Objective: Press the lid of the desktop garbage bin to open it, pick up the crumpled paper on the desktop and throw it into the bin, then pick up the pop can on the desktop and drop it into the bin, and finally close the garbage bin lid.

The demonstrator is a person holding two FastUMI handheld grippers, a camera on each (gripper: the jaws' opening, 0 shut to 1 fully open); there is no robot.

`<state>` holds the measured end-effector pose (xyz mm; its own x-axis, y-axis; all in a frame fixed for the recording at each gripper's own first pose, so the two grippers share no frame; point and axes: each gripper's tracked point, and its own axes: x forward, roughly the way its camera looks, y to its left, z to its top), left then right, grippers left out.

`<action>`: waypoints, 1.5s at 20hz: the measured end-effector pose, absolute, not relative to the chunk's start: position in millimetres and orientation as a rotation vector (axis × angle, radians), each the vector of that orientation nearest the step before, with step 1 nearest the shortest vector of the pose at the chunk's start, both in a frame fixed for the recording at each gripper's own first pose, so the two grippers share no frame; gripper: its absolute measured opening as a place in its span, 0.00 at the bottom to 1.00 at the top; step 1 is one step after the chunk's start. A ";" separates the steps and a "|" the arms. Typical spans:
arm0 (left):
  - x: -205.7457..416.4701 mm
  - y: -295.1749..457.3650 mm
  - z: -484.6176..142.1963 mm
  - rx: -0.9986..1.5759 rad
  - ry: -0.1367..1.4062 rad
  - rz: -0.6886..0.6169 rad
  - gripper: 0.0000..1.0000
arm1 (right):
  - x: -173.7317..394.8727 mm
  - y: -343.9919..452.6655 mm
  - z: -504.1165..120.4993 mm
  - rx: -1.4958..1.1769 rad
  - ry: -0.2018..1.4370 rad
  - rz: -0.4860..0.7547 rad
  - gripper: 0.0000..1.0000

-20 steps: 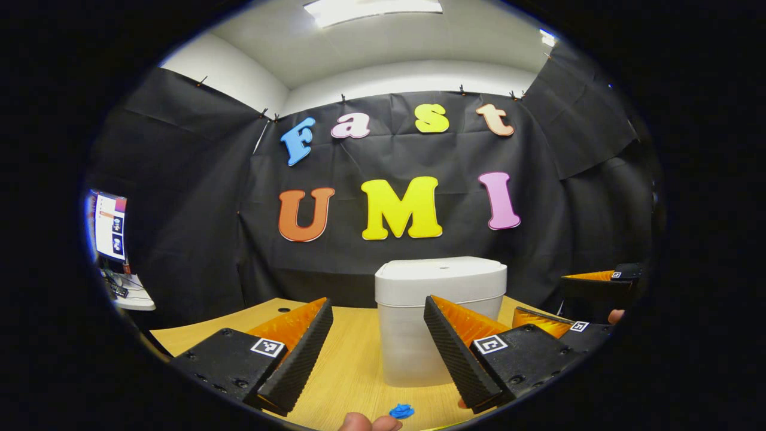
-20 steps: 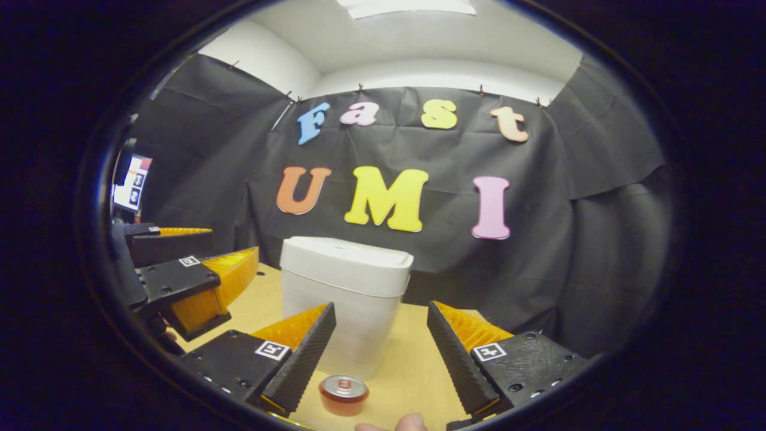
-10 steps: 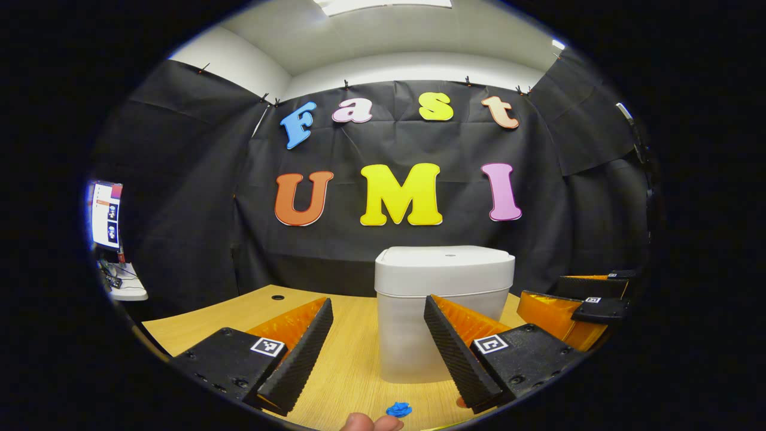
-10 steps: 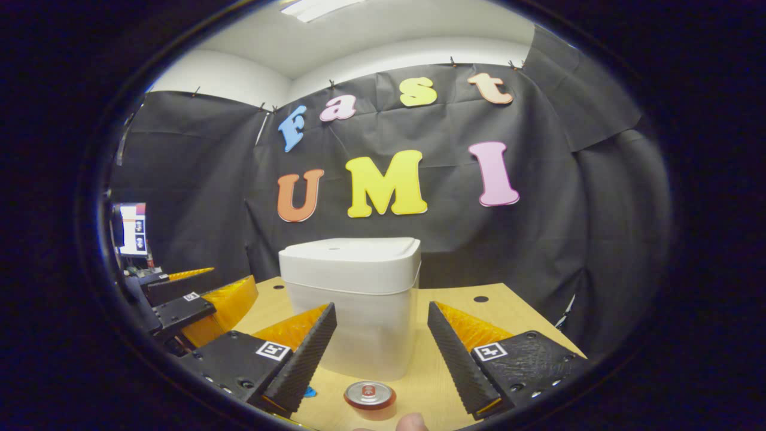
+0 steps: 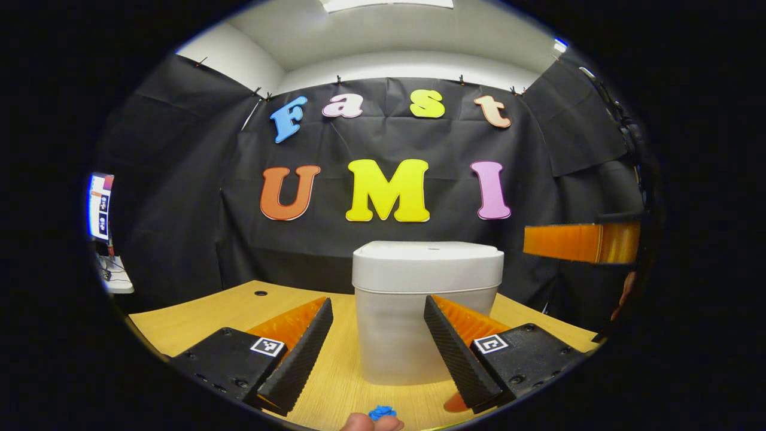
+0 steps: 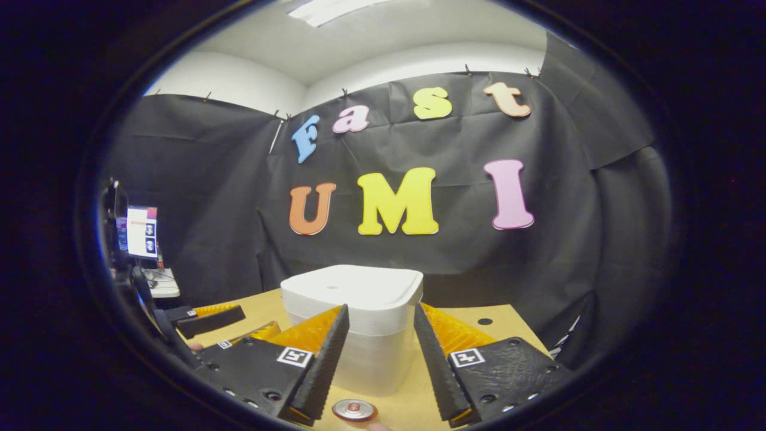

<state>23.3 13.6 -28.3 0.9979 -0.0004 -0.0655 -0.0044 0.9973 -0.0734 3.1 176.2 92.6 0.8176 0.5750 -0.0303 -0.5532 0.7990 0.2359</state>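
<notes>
Item: bin [image 6: 352, 323], lid [image 6: 350, 287] down, upright on the tabletop [image 6: 497, 317]. We find it dead ahead of the right gripper [image 6: 376, 347], fingers apart, raised nearer the lid than the left gripper [image 5: 377, 341], fingers likewise apart.

Table: light wooden desktop [image 5: 197, 314] spans the lower part of both views, with round dark cable holes [image 5: 260, 293] at about 9 o'clock in the left gripper view and at 4 o'clock [image 6: 485, 321] in the right gripper view.
Screen: lit monitor [image 6: 142, 231] at 9 o'clock, above a small white side shelf [image 6: 161, 286] carrying cables.
Wall: wrinkled black cloth backdrop [image 5: 179, 179] pinned along its top edge.
Ceiling: white, with a bright rectangular light panel [image 5: 386, 3] at 12 o'clock.
</notes>
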 end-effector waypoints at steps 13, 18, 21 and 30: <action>15.3 26.3 -35.2 -0.071 0.090 0.022 0.99 | 69.0 240.9 109.0 0.103 0.176 0.752 0.00; 12.9 34.2 -31.9 -0.063 0.079 0.045 0.99 | 73.0 255.7 87.1 0.093 0.288 0.815 0.00; 14.8 37.1 -35.5 -0.080 0.086 0.051 0.99 | 68.1 258.2 73.7 0.034 0.326 0.824 0.00; 11.8 30.5 -42.1 -0.077 0.113 0.029 0.99 | 68.4 248.7 86.8 0.256 0.410 0.888 0.01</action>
